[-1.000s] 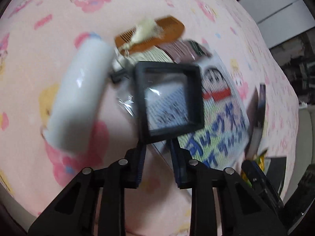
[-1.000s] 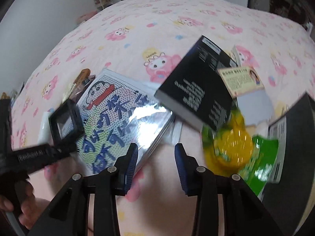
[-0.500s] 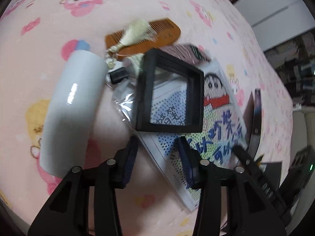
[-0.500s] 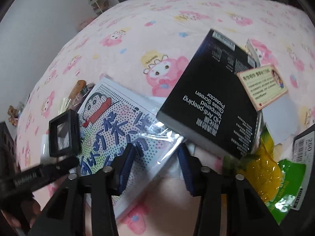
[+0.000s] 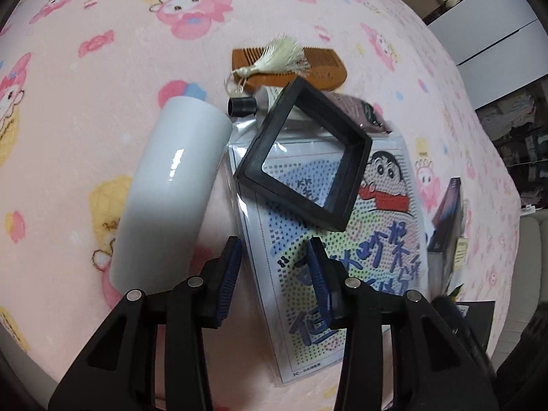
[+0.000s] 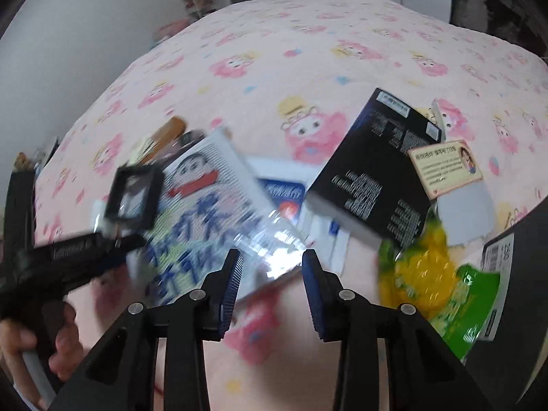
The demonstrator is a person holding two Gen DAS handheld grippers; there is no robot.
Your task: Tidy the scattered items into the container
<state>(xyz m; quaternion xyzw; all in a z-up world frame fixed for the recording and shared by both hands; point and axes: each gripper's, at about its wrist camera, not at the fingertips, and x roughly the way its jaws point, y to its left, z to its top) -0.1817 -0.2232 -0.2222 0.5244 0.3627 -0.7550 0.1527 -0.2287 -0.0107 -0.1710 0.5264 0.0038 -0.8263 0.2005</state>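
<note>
My left gripper (image 5: 274,260) is open and empty, just behind a black square frame box (image 5: 304,157) that lies on a cartoon bead-art packet (image 5: 342,239). A white tube (image 5: 171,185) lies left of it, a wooden comb with a tassel (image 5: 291,65) beyond. My right gripper (image 6: 272,274) is open over the near corner of the same packet (image 6: 205,212). The frame box (image 6: 133,195) and the left gripper (image 6: 85,250) show at the left in the right wrist view. A black screen-protector box (image 6: 376,171) and a yellow-green snack bag (image 6: 438,274) lie to the right.
Everything rests on a pink cartoon-print blanket (image 5: 102,68). A dark container edge (image 6: 527,274) stands at the far right. A small card with a face (image 6: 445,167) leans on the black box. White furniture (image 5: 496,27) stands beyond the bed.
My left gripper opened and let go of the black frame box, which now lies on the packet; the gripper backed off. My right gripper moved toward the packet's corner.
</note>
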